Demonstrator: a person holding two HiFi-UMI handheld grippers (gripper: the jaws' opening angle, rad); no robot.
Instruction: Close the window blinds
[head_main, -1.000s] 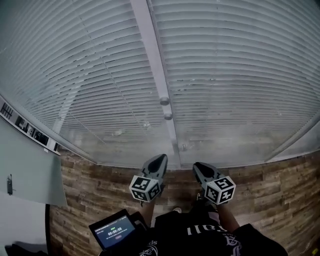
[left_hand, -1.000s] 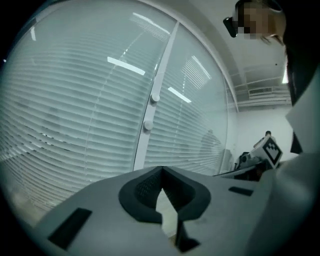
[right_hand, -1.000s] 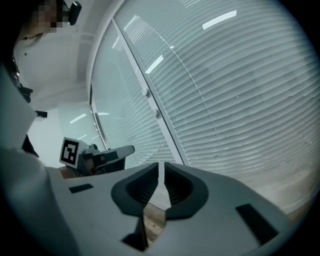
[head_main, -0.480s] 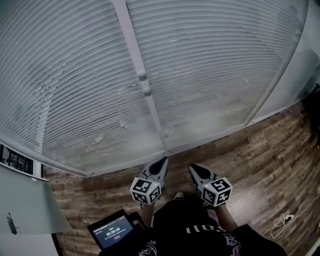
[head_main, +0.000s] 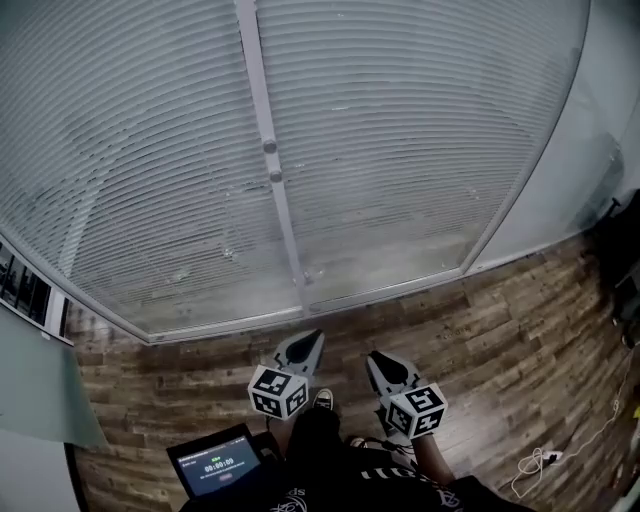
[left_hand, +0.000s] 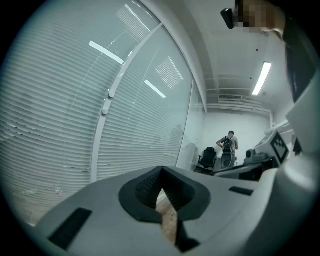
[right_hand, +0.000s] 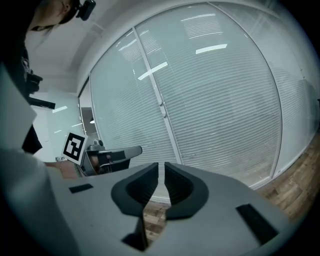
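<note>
White slatted blinds (head_main: 400, 150) hang behind a glass wall, split by a pale upright frame post (head_main: 285, 240) that carries two round knobs (head_main: 270, 147). The same blinds (left_hand: 50, 125) fill the left gripper view's left side, and they (right_hand: 225, 110) span the right gripper view. My left gripper (head_main: 312, 336) and right gripper (head_main: 372, 356) hover side by side over the wood floor, short of the glass and touching nothing. The left gripper (left_hand: 161, 170) is shut with nothing in it. My right gripper (right_hand: 161, 167) shows only a thin slit between its jaws, empty.
Wood plank floor (head_main: 500, 330) runs along the glass wall. A small lit screen (head_main: 213, 462) hangs by my body at lower left. A white cable with a plug (head_main: 540, 460) lies at lower right. Dark items (head_main: 620, 250) stand at the right edge. Far off stands a person (left_hand: 228, 145) beside an office chair (left_hand: 207, 157).
The view has swung right along the glass wall, so more floor and the cable show at the right. Both grippers have moved with it, farther from the glass, and stay shut.
</note>
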